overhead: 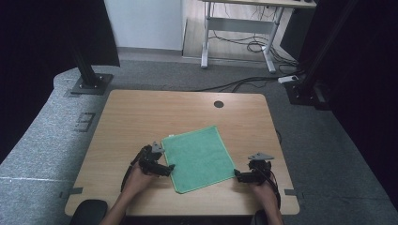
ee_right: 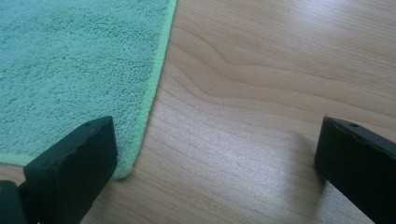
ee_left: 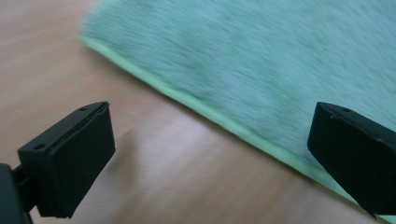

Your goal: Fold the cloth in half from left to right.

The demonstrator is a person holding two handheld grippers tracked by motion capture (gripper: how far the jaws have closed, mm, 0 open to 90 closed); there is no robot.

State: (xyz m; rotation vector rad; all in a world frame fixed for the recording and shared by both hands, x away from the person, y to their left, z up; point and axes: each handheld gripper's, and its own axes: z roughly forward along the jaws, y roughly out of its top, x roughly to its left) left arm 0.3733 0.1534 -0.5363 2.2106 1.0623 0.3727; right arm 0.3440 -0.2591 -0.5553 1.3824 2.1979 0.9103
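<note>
Cloth, green and fluffy, is lying flat and unfolded on the near half of the wooden table, turned slightly so that its corners are pointing off-square to the table edges. A paler green hem is running along its border, showing clearly in both gripper views. The left gripper is sitting at the cloth's left edge, near the front corner, with its jaws spread wide and grasping nothing; in the left gripper view one jaw is hanging over bare wood and the other over the cloth, the hem passing between them. The right gripper is sitting at the cloth's near right corner, jaws likewise released and wide; in the right gripper view that rounded corner is lying just beside one jaw, while the other jaw is standing over bare table. A hand is holding each gripper from the near side.
</note>
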